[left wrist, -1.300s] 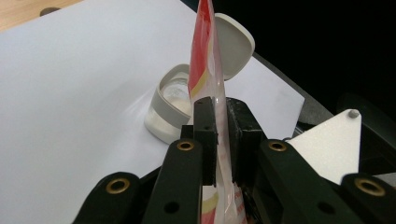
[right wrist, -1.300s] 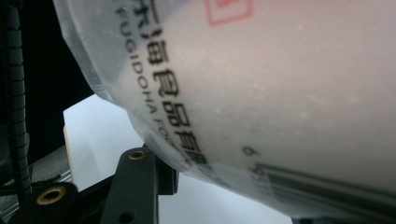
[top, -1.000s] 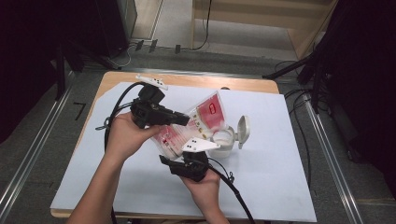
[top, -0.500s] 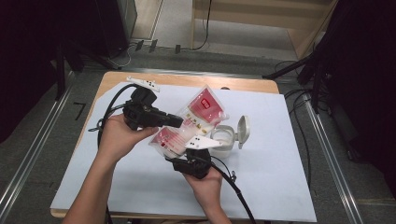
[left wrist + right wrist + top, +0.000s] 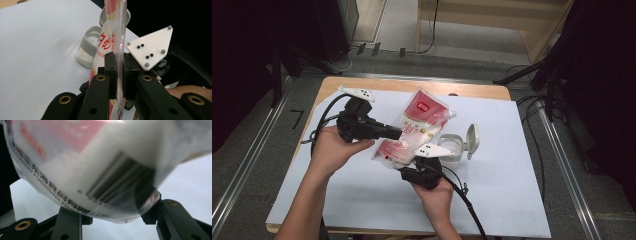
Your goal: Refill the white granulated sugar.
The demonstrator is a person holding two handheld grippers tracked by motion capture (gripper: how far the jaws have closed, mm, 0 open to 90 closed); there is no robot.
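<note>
A red and white pouch (image 5: 419, 125) of white grains is held above the table between both grippers. My left gripper (image 5: 398, 134) comes in from the left and is shut on the pouch's thin side seam (image 5: 120, 50). My right gripper (image 5: 409, 162) is below, its jaws either side of the pouch's bulging bottom (image 5: 100, 175) with the barcode. They press on it, though they have just been opening a little. A clear container (image 5: 451, 147) with its flip lid (image 5: 472, 140) open stands on the table right behind the pouch.
A white sheet (image 5: 512, 190) covers the wooden table (image 5: 482, 91), with bare room to the right and front. Black cables trail from both grippers. The right gripper's grey plate (image 5: 152, 47) is seen beside the pouch in the left gripper view.
The pouch has swung more upright, and its top has shifted up and to the left. Both hands have stayed nearly in place.
</note>
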